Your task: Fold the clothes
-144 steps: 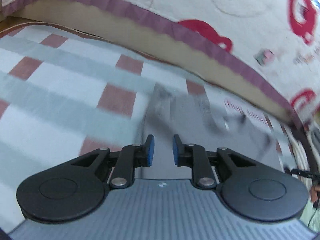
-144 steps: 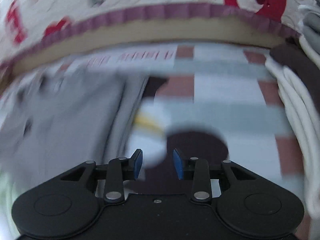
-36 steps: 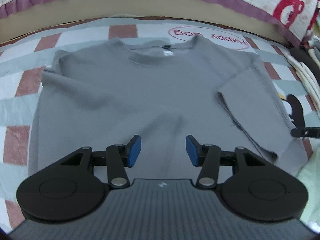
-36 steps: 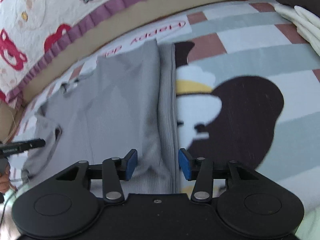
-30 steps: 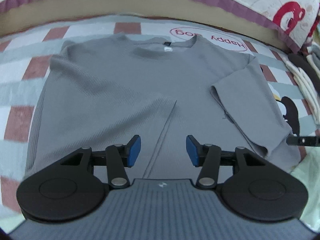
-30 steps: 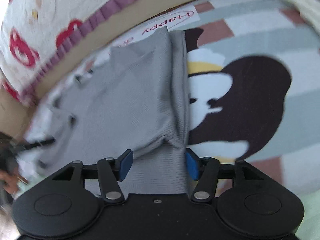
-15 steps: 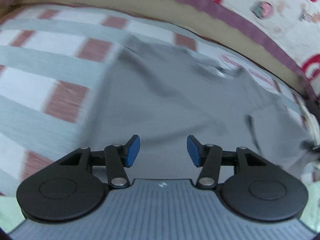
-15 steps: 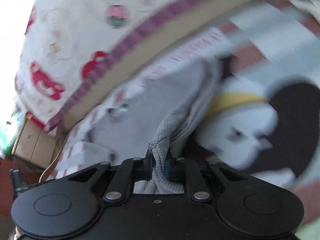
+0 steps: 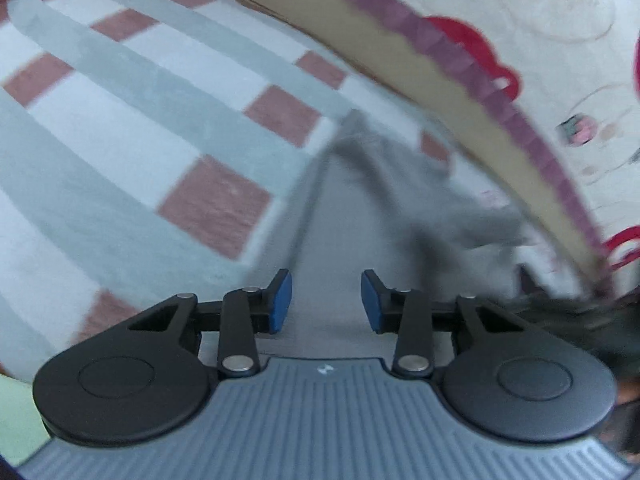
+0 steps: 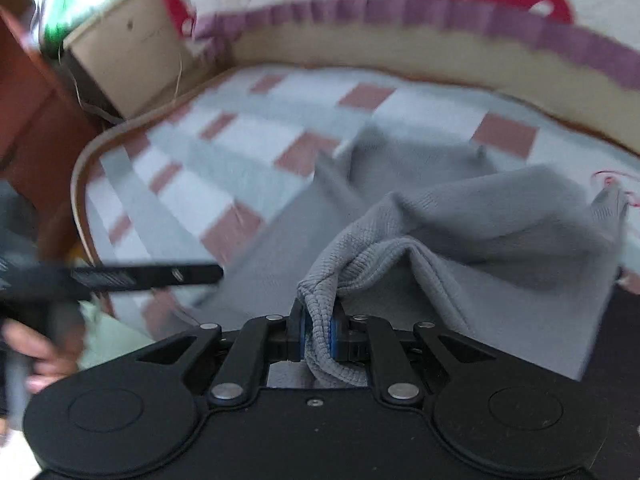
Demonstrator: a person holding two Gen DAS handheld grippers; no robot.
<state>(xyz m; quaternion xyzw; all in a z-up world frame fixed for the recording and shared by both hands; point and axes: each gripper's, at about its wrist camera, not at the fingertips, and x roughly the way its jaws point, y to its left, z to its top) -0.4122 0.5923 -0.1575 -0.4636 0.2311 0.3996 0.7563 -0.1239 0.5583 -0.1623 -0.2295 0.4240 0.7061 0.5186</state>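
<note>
A grey knit sweater [image 9: 352,216] lies on a checked white, grey and red blanket [image 9: 120,128]. My left gripper [image 9: 326,304] is open and empty, low over the sweater's left edge. My right gripper [image 10: 318,330] is shut on a bunched fold of the sweater [image 10: 460,232] and holds it lifted above the rest of the garment. The left gripper [image 10: 148,274] shows as a dark bar at the left of the right wrist view. Both views are motion-blurred.
A padded bumper with purple trim and red prints [image 9: 480,64] curves along the far side of the blanket; it also shows in the right wrist view [image 10: 440,12]. A cardboard box [image 10: 128,44] stands at the far left corner. A hand [image 10: 36,344] shows at left.
My right gripper shut on the sweater's right edge and has carried it up and leftward over the garment. My left gripper swung left to the sweater's left edge, still open.
</note>
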